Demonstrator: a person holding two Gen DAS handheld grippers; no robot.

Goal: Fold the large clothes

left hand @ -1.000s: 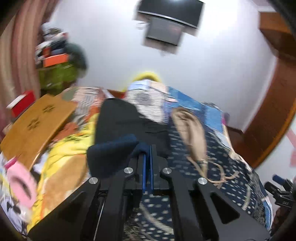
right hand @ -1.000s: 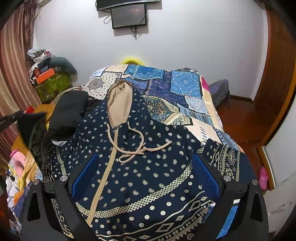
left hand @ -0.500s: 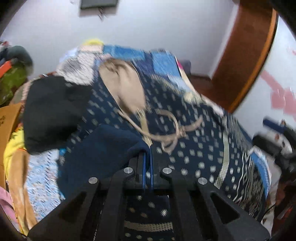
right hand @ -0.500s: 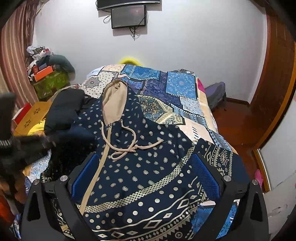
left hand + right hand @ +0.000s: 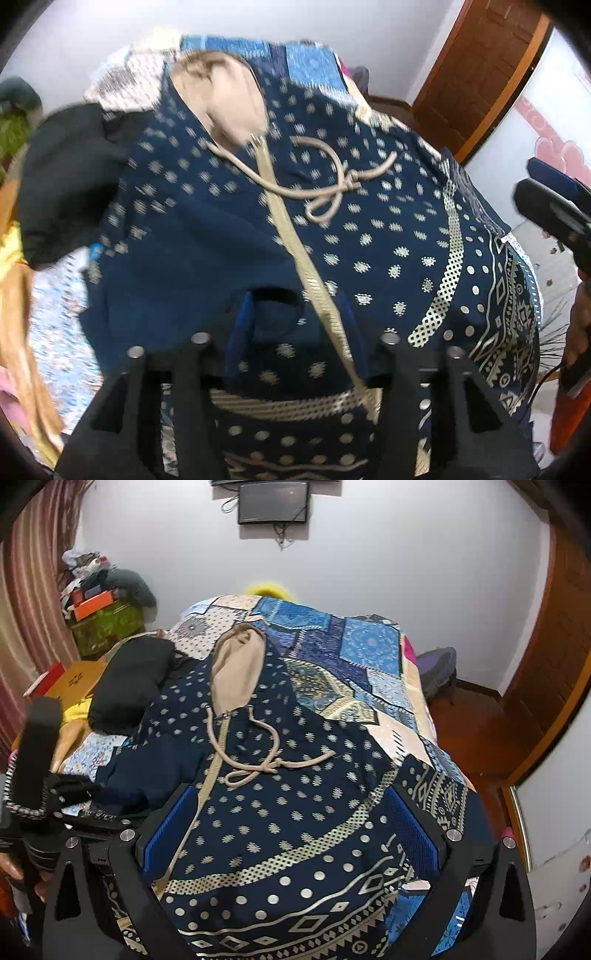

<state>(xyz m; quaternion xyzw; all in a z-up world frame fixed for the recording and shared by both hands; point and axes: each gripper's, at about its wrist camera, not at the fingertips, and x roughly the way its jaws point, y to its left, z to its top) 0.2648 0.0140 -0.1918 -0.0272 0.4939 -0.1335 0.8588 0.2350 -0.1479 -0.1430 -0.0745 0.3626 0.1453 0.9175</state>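
While the navy dotted hooded garment [image 5: 295, 805] lies spread on the patchwork bed [image 5: 369, 657], the left gripper [image 5: 295, 325] and right gripper [image 5: 291, 834] both gape, holding nothing; next, I judge, pinch the 3 o'clock edge squarely, fold toward 9 o'clock.

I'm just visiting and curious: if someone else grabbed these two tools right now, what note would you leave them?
Left gripper: jaws open over the folded sleeve.
Right gripper: jaws open, holding nothing, above the hoodie.
The hoodie lies face up on the bed.
Done: one sleeve folded in.
Left: other sleeve, hood, then probably fold the body.
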